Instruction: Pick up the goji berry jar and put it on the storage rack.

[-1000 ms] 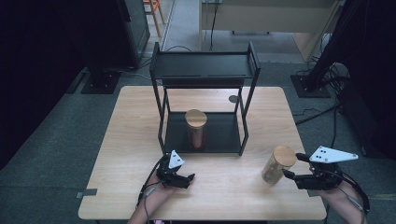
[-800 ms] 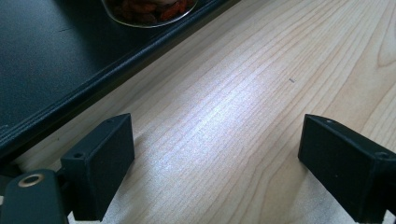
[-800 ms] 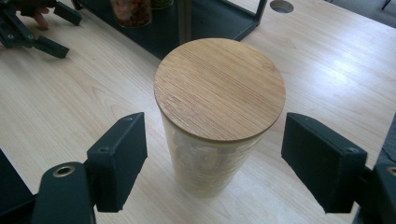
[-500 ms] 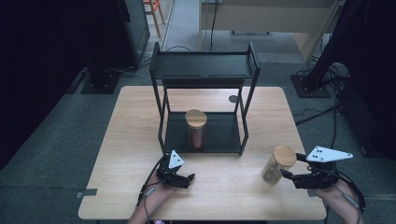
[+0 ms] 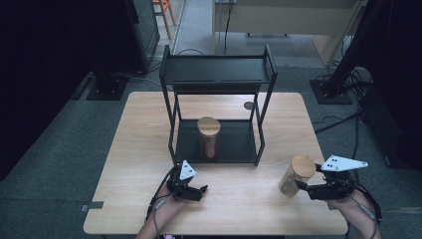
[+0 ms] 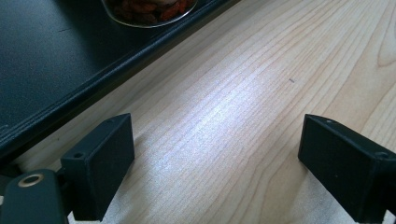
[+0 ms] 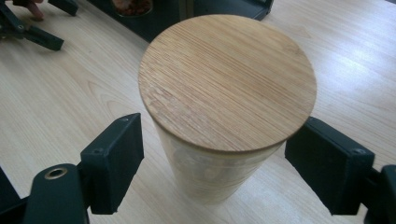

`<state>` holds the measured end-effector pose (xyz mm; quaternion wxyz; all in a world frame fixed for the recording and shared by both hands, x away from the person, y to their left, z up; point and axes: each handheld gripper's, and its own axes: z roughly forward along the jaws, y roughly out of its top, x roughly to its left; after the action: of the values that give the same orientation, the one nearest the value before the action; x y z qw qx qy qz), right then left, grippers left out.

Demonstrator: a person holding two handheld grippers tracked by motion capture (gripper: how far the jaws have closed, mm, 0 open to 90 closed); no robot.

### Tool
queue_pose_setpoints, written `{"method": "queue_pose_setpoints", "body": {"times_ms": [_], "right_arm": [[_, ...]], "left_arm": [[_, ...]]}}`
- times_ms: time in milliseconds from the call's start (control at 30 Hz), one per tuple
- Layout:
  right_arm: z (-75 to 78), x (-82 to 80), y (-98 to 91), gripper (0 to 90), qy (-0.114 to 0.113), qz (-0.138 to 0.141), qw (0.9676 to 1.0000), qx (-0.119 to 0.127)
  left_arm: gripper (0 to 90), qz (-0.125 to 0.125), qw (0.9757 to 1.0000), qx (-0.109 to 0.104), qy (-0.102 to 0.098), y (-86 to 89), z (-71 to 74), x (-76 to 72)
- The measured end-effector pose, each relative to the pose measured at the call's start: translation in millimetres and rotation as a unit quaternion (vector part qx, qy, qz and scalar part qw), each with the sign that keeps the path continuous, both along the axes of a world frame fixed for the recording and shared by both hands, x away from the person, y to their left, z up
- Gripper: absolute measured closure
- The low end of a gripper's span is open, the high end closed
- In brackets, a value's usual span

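So the right gripper (image 5: 300,187) is sitting at the lower right of the high view, right up against a glass jar with a round bamboo lid (image 5: 295,175). In the right gripper view that jar (image 7: 227,100) is standing upright on the wooden table (image 5: 239,199), filling the middle of the frame, and the jaws are spread wide on either side of it, not quite pinching it as far as I can tell, with a sliver of gap showing on each side.

The left gripper (image 5: 199,190) is resting low on the table at the lower middle-left, jaws open wide over bare wood.

A second jar with the same lid (image 5: 209,137) is standing on the bottom tray of the black rack (image 5: 219,74) in the centre, well apart from both grippers.
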<state>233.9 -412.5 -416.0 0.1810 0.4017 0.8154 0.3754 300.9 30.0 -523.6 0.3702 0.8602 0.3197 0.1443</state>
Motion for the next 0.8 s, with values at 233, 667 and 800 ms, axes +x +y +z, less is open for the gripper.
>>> {"method": "queue_pose_setpoints", "body": {"times_ms": [233, 667, 800], "right_arm": [[-6.9, 4.6, 0.8, 19.4, 0.005, -0.003, 1.0, 0.0], [-17.5, 8.9, -0.5, 18.8, 0.005, -0.005, 0.9999, 0.015], [-18.9, 9.6, 0.1, 18.8, 0.006, -0.005, 0.9998, 0.016]], "left_arm": [[11.0, 0.0, 1.0, 0.0, 0.0, 0.0, 0.0, 0.0], [11.0, 0.0, 1.0, 0.0, 0.0, 0.0, 0.0, 0.0], [11.0, 0.0, 1.0, 0.0, 0.0, 0.0, 0.1, 0.0]]}}
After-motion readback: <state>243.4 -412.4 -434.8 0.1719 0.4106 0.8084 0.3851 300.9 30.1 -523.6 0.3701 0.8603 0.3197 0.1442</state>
